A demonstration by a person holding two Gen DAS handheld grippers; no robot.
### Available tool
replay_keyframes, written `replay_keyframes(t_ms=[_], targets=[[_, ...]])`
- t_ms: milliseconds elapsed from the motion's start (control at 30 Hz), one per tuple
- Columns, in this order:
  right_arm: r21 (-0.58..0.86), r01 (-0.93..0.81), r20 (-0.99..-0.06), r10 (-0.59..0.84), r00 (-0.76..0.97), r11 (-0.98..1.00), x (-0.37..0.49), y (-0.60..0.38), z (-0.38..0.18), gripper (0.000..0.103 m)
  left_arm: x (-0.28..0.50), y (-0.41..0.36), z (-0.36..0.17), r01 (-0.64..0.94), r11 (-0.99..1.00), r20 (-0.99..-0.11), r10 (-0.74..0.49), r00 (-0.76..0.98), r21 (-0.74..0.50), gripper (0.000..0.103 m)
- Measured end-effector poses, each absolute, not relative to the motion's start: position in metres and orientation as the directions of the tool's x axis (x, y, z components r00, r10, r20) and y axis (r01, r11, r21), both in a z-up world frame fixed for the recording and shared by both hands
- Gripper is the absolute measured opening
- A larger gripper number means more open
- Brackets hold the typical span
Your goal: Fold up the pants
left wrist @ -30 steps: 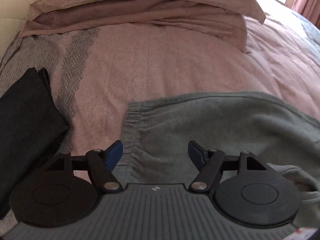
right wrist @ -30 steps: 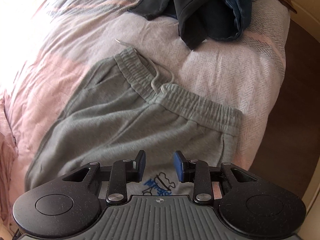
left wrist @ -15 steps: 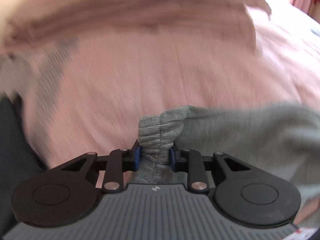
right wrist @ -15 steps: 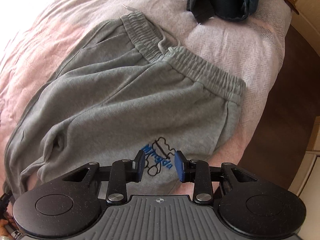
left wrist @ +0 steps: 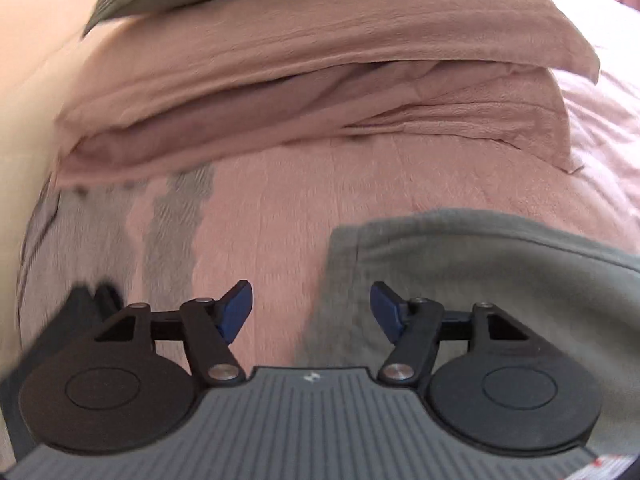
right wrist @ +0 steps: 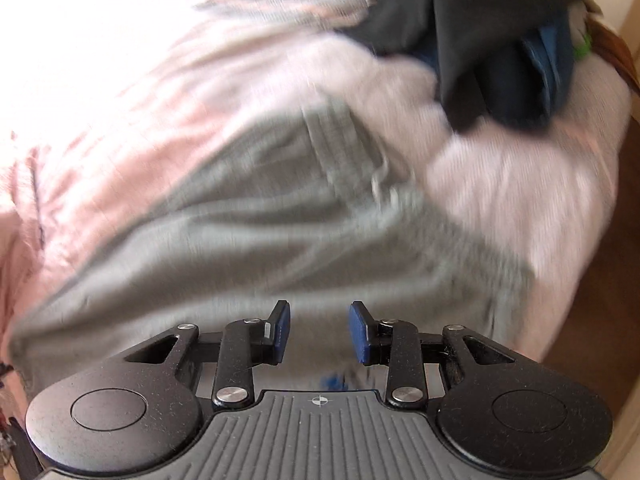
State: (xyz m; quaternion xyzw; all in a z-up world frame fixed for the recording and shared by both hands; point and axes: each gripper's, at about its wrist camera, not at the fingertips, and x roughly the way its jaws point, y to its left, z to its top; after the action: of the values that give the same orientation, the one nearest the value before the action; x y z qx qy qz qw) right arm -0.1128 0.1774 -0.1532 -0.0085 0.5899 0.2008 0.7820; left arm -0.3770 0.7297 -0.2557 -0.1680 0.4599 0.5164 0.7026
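On the bed (left wrist: 280,208), pink cover: grey pants (right wrist: 248,232) spread flat, waistband toward 1 o'clock in the right wrist view, a leg end at 3 o'clock in the left wrist view. Left gripper (left wrist: 311,310): jaws just opened wide, nothing between them, the pants' edge lying below. Right gripper (right wrist: 319,330): jaws partly apart, empty, above the pants. Pillows (left wrist: 320,68) at 12 o'clock. Dark clothes pile (right wrist: 500,48) at 1 o'clock.
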Motion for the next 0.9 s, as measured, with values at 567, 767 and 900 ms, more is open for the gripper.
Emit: replay_keyframes(t_ms=[567, 767, 900], targets=[[0.561, -0.489, -0.740, 0.669, 0.066, 0.668, 0.077, 0.178, -0.252, 0.030, -0.351, 0.507, -0.178, -0.959, 0.281, -0.862, 0.477, 0.174, -0.039, 0.067], [0.666, -0.556, -0.558, 0.827, 0.072, 0.497, 0.106, 0.183, -0.242, 0.000, -0.314, 0.446, -0.175, -0.965, 0.260, -0.871, 0.463, 0.163, -0.043, 0.067], [0.609, -0.594, -0.623, 0.781, 0.054, 0.526, 0.127, 0.185, -0.224, 0.001, -0.289, 0.419, -0.169, -0.961, 0.273, -0.866, 0.467, 0.179, -0.052, 0.067]])
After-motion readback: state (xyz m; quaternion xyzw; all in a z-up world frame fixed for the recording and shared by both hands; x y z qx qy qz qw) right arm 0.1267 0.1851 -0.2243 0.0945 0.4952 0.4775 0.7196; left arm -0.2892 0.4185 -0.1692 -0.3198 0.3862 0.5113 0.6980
